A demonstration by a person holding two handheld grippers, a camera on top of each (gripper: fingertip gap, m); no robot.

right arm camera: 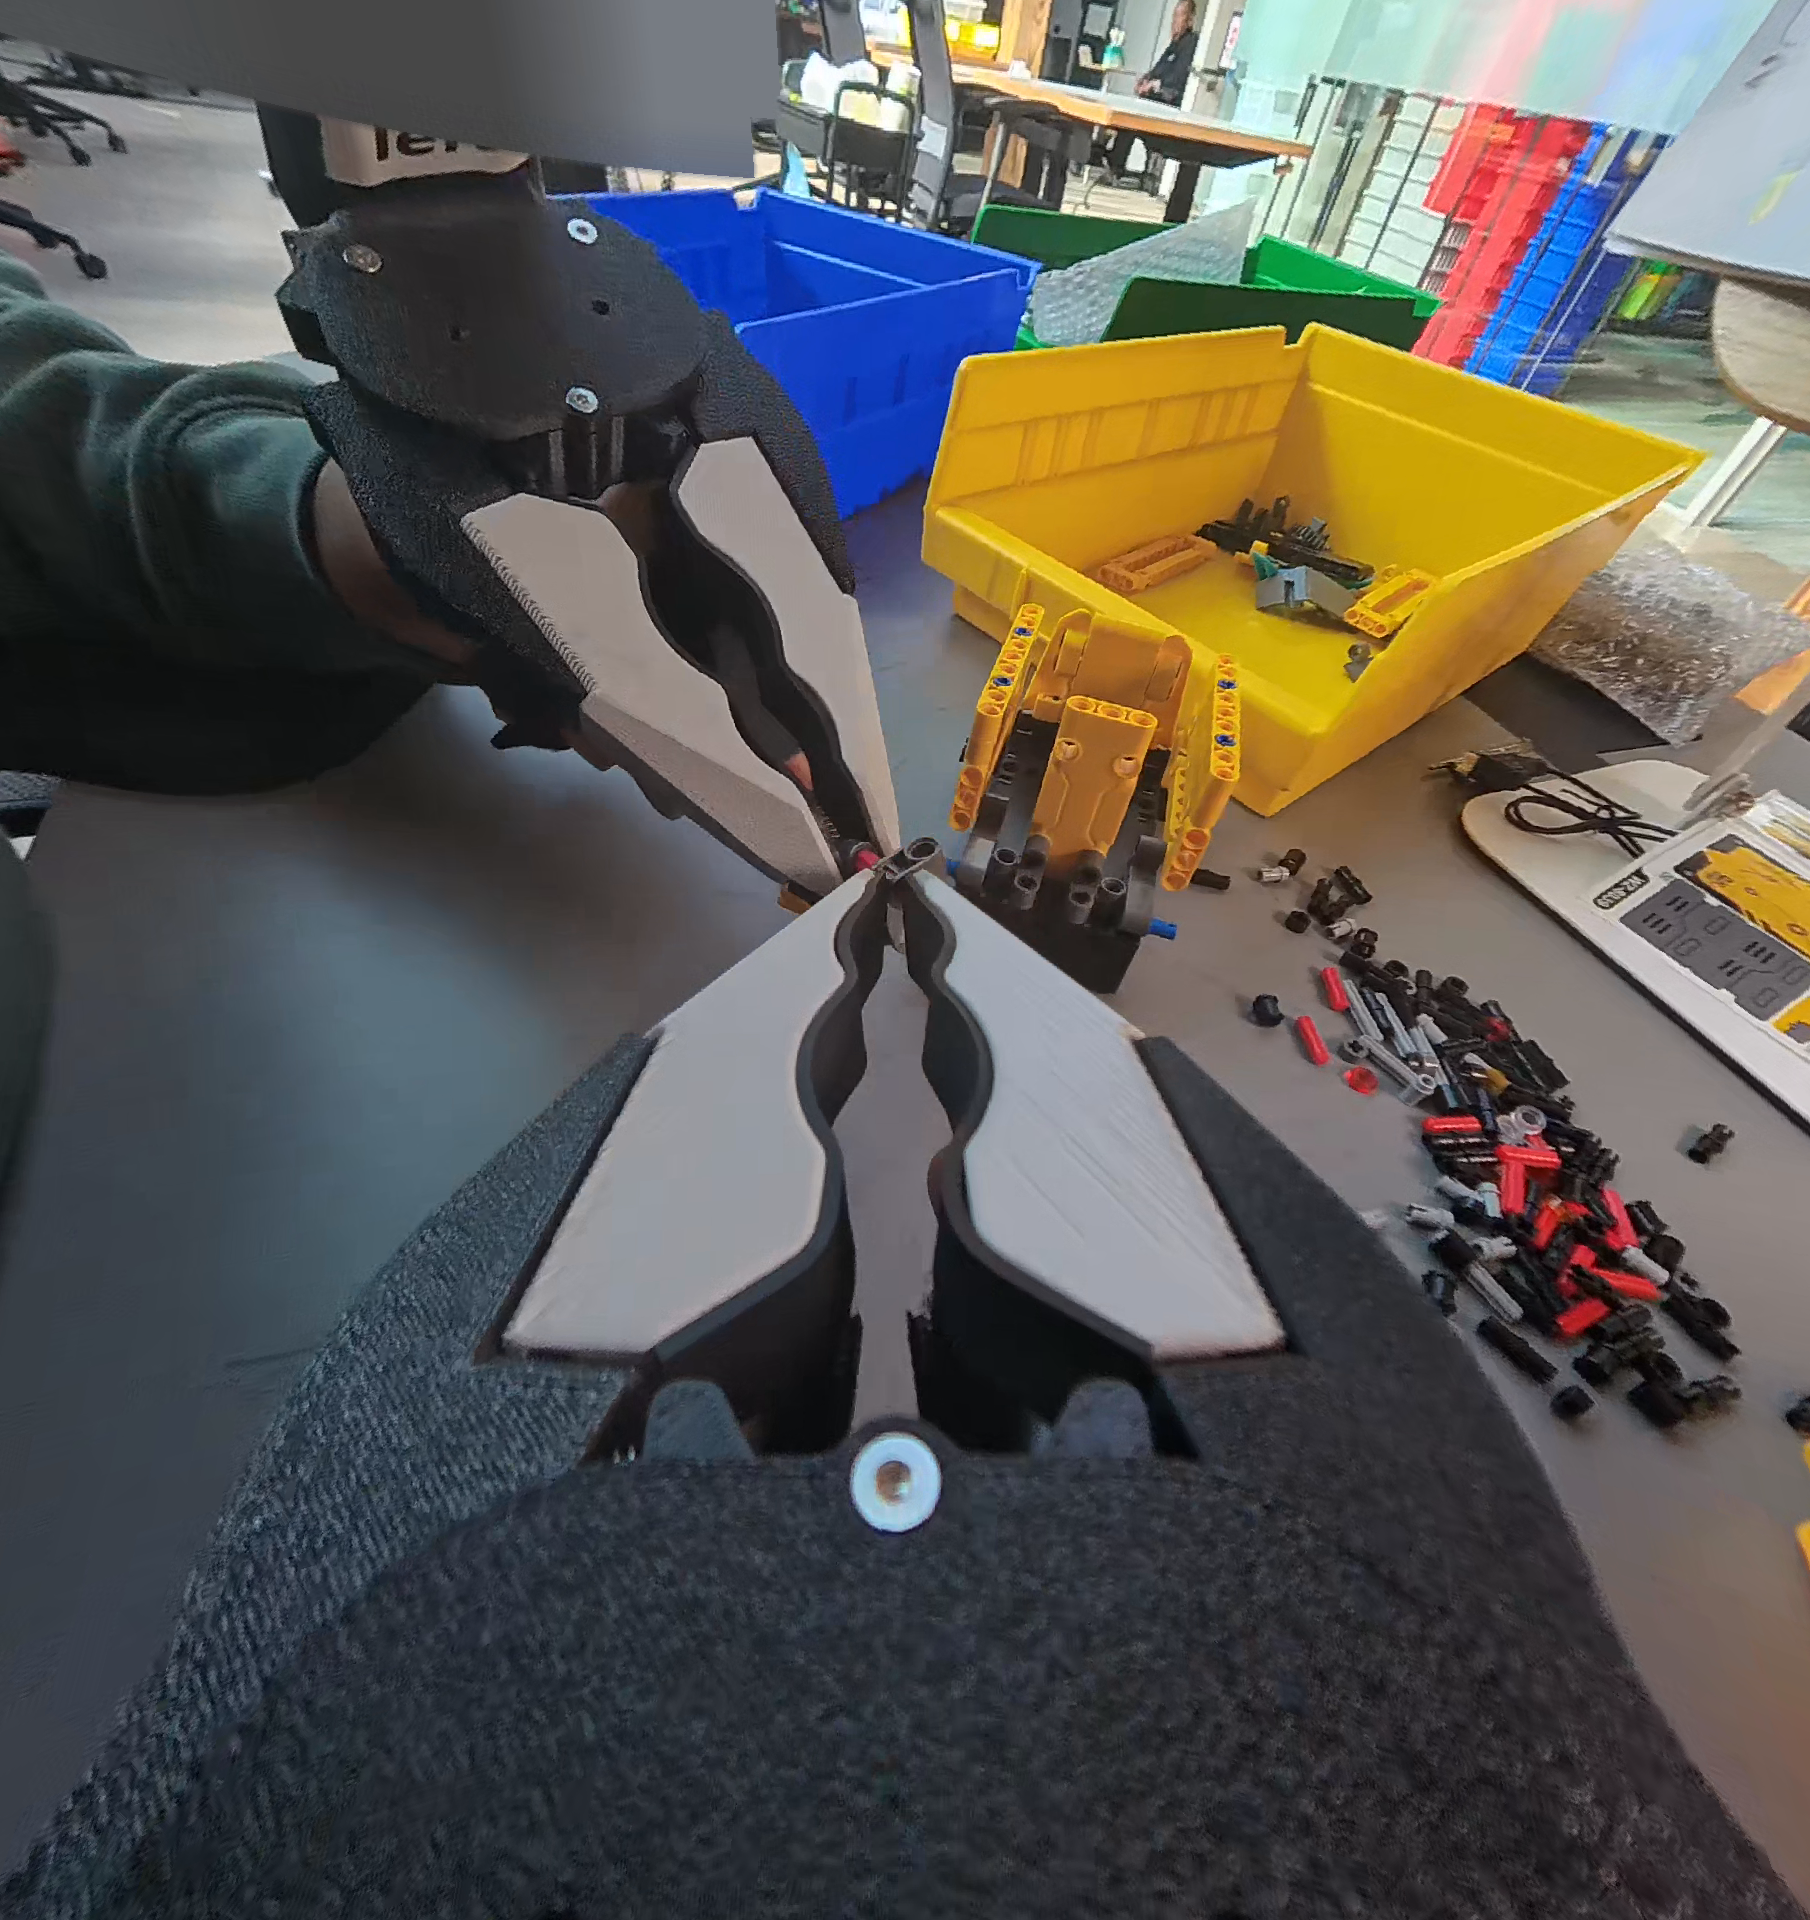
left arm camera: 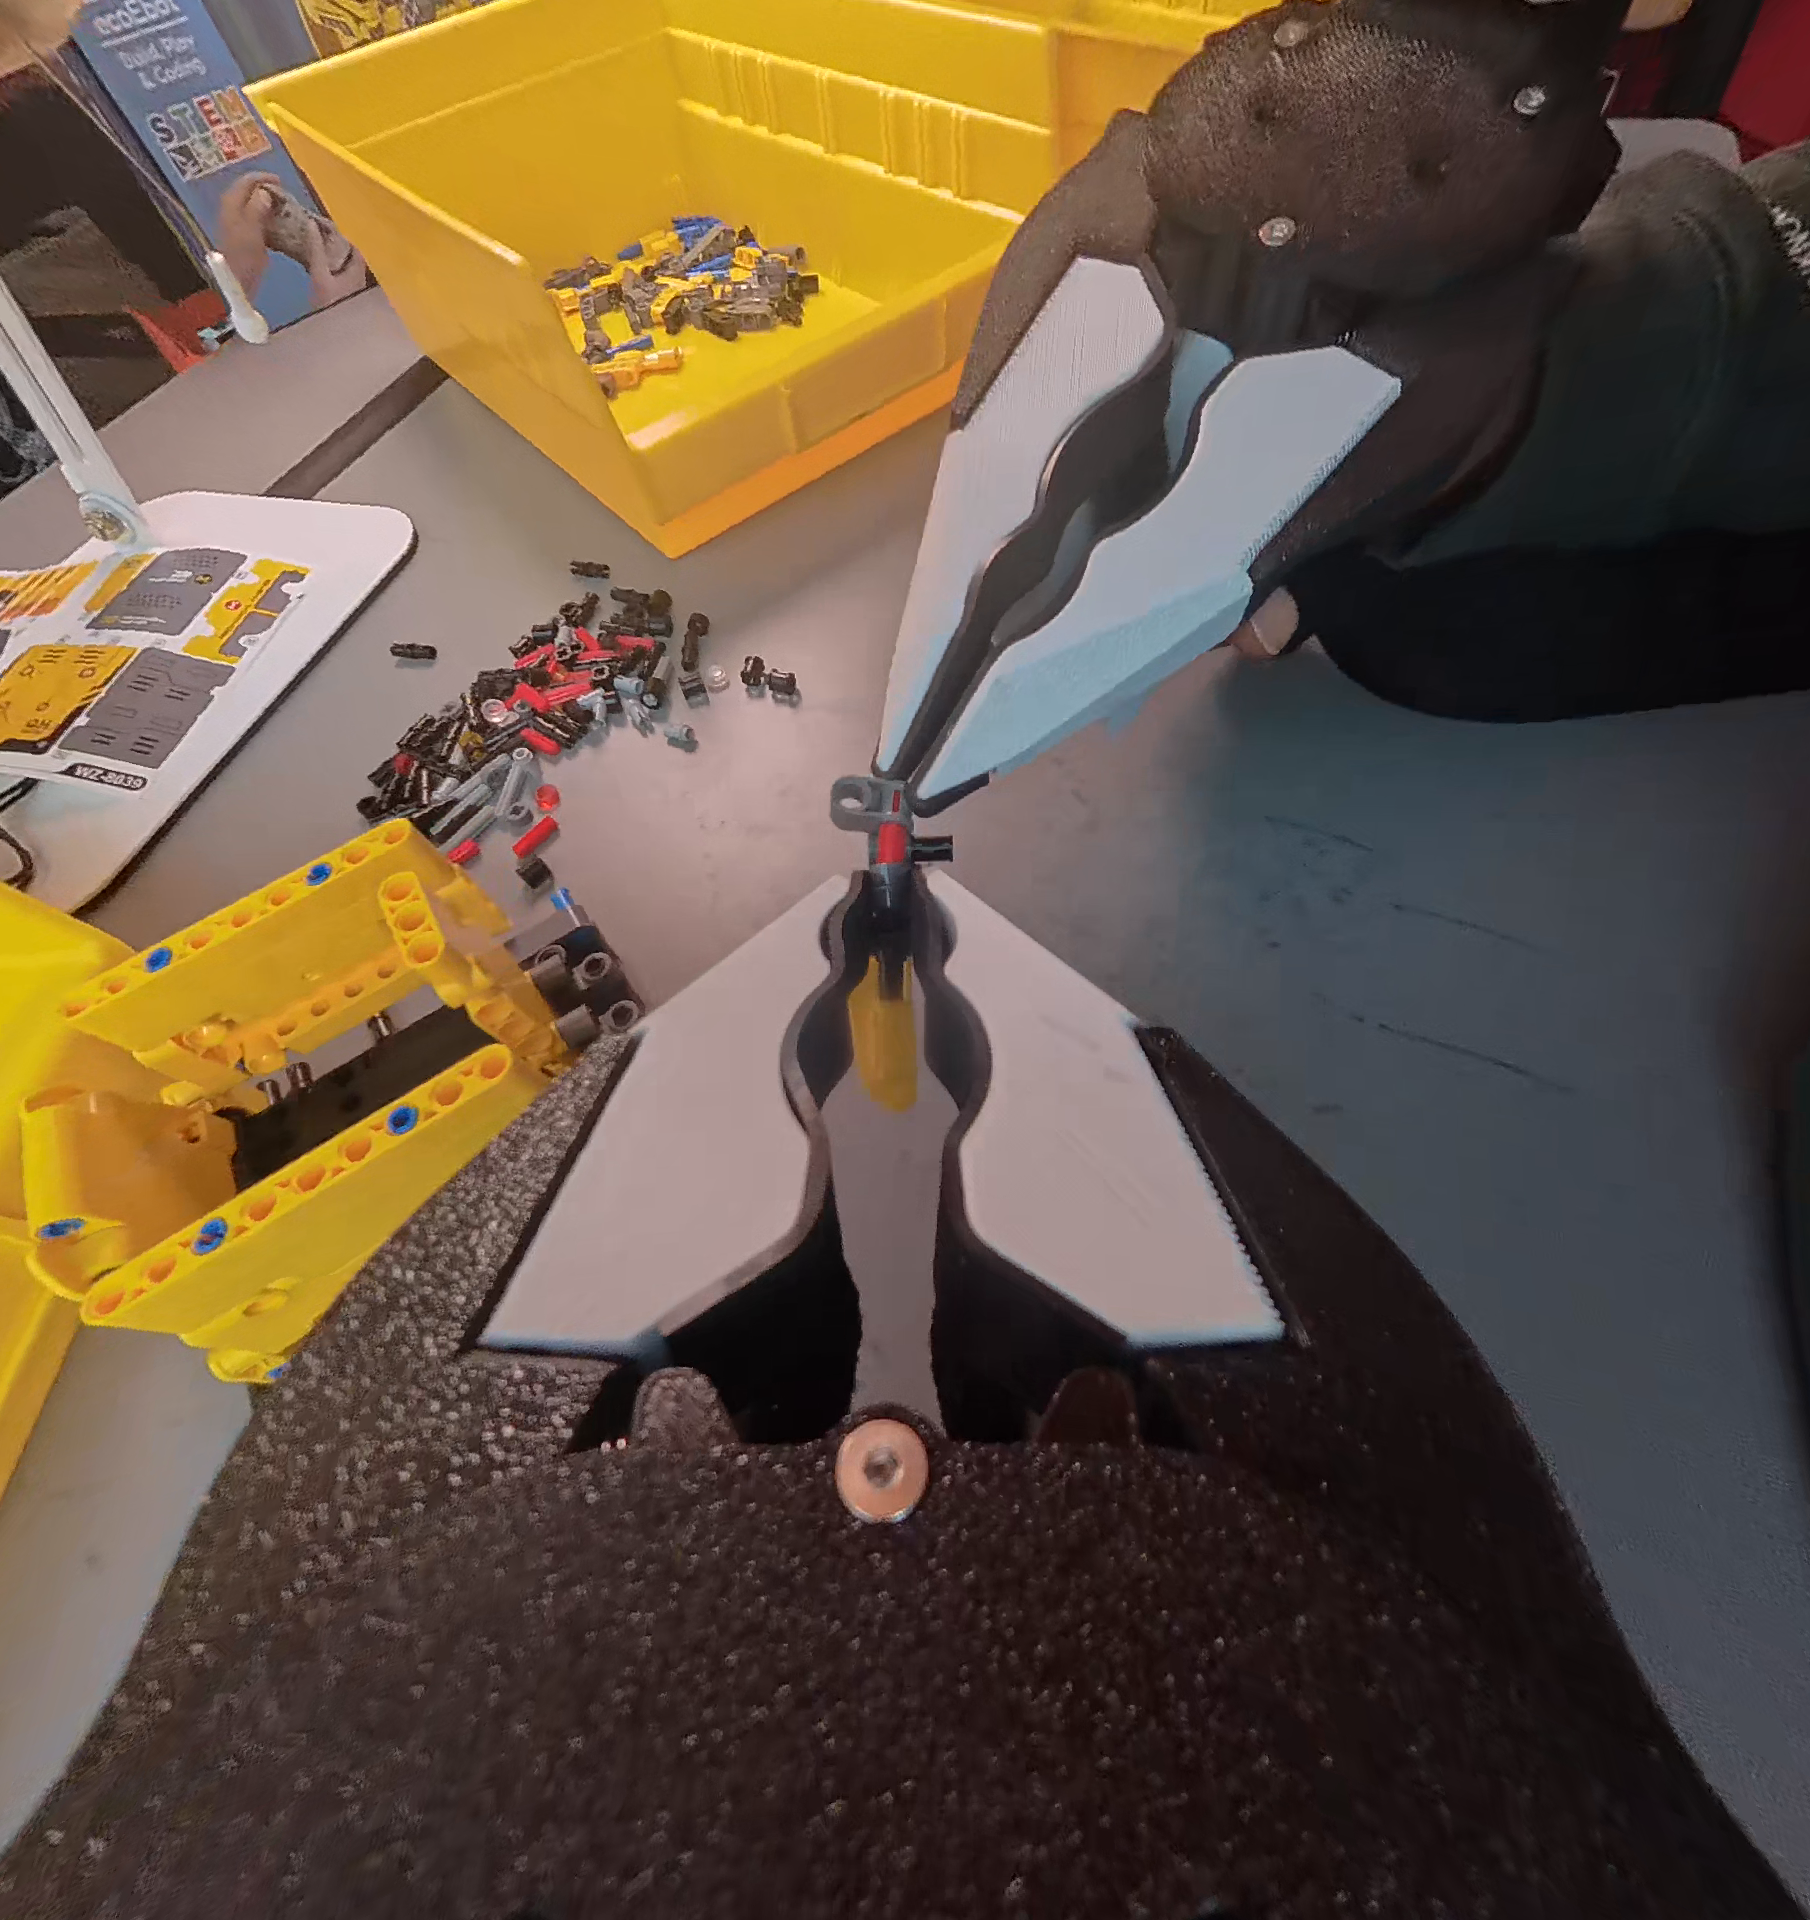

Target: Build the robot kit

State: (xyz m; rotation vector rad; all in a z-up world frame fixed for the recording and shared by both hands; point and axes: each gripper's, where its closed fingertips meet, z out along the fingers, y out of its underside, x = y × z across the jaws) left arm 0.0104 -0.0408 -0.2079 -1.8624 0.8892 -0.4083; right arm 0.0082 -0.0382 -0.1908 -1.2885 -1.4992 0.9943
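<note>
Left wrist view | my left gripper clamps a yellow-and-black piece | my right gripper pinches the grey connector joined to it, above the table.

A grey table carries a yellow bin, loose small pieces, a half-built yellow model and an instruction sheet, all left of the left gripper

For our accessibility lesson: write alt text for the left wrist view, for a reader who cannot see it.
The left gripper is shut on a small piece, meeting the right gripper, which pinches a grey connector over a grey table. A pile of loose parts, a yellow model and a yellow bin lie to the left.
</note>
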